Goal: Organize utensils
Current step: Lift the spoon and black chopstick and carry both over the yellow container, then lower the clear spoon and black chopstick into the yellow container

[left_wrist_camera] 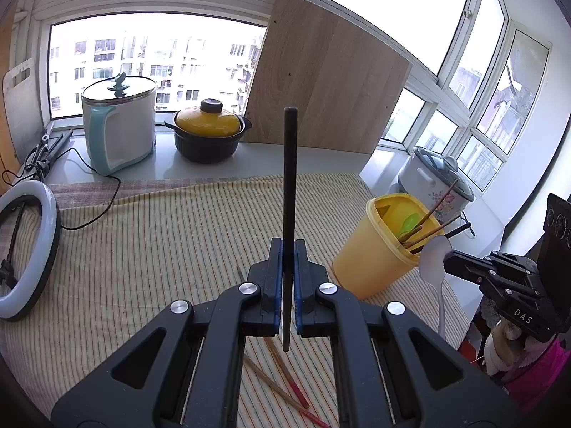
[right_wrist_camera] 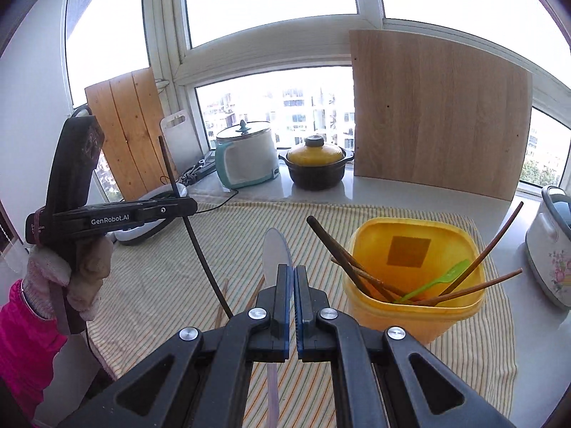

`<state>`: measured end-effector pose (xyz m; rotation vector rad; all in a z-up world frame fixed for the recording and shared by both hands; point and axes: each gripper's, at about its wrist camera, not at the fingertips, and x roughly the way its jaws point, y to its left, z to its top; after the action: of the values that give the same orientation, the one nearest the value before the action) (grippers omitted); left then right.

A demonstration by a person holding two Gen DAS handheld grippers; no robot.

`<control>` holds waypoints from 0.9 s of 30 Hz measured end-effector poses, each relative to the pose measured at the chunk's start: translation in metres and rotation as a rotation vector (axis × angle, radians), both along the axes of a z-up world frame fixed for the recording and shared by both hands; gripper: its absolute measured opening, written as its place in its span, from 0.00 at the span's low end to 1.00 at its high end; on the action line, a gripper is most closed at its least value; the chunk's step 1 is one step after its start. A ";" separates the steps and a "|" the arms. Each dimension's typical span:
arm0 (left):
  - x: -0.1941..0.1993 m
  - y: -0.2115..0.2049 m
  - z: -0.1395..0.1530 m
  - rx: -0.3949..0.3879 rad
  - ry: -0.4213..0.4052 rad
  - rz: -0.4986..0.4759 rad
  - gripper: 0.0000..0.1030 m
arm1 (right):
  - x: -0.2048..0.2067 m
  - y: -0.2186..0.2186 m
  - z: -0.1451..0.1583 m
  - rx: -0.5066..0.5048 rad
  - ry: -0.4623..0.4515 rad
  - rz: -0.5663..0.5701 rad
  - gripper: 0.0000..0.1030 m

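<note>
L gripper (left_wrist_camera: pixel 288 249): jaws closed on a black chopstick (left_wrist_camera: pixel 289 164), clamped near its lower third. Stick stands roughly upright btw the blue pads, top end well above the jaws, bottom end poking out below them. Held clear of the cloth.

R gripper (right_wrist_camera: pixel 293 271): jaws closed on a white plastic spoon (right_wrist_camera: pixel 275 249). Bowl sticks up past the fingertips, handle runs down under the jaws toward the camera. In the L wrist view the same spoon (left_wrist_camera: pixel 433 260) hangs w/ bowl up, just beside the container rim, not touching as far as can be told.

Yellow container (right_wrist_camera: pixel 410 306): sits on the striped cloth (left_wrist_camera: pixel 160 235), R of both grippers. Inside: several brown chopsticks (right_wrist_camera: pixel 342 264) leaning on the rim, plus a green plastic fork (right_wrist_camera: pixel 433 281).

Loose on cloth: two wooden chopsticks w/ red ends (left_wrist_camera: pixel 285 374), lying under/behind the L gripper, close together.

Person: gloved hand (right_wrist_camera: pixel 85 271) w/ pink sleeve on the L gripper handle.

Farther out, on the sill: white/teal cooker (left_wrist_camera: pixel 119 125), yellow-lidded dark pot (left_wrist_camera: pixel 208 135), wood board (left_wrist_camera: pixel 328 82) leaning on the window. Ring light (left_wrist_camera: pixel 28 249) at L edge of cloth. Floral rice cooker (left_wrist_camera: pixel 435 178) behind the container.
</note>
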<state>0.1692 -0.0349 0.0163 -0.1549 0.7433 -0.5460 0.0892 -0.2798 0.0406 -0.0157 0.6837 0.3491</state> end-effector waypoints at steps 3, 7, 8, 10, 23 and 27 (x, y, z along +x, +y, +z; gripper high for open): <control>0.000 -0.010 0.011 -0.004 -0.021 -0.016 0.03 | 0.004 -0.014 0.009 0.027 -0.020 -0.031 0.00; 0.002 -0.025 0.024 -0.004 -0.045 -0.036 0.03 | 0.006 -0.033 0.018 0.055 -0.040 -0.072 0.00; 0.003 -0.028 0.026 -0.005 -0.049 -0.040 0.03 | 0.007 -0.038 0.019 0.064 -0.042 -0.080 0.00; 0.004 -0.034 0.032 -0.008 -0.059 -0.047 0.03 | 0.007 -0.044 0.022 0.084 -0.047 -0.090 0.00; 0.009 -0.060 0.068 -0.026 -0.128 -0.083 0.03 | 0.000 -0.069 0.054 0.154 -0.126 -0.115 0.00; 0.009 -0.063 0.078 -0.033 -0.145 -0.082 0.03 | 0.001 -0.069 0.065 0.164 -0.157 -0.117 0.00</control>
<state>0.1778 -0.0978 0.0942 -0.1145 0.6013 -0.6413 0.0899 -0.3486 0.1058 0.1514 0.4972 0.2872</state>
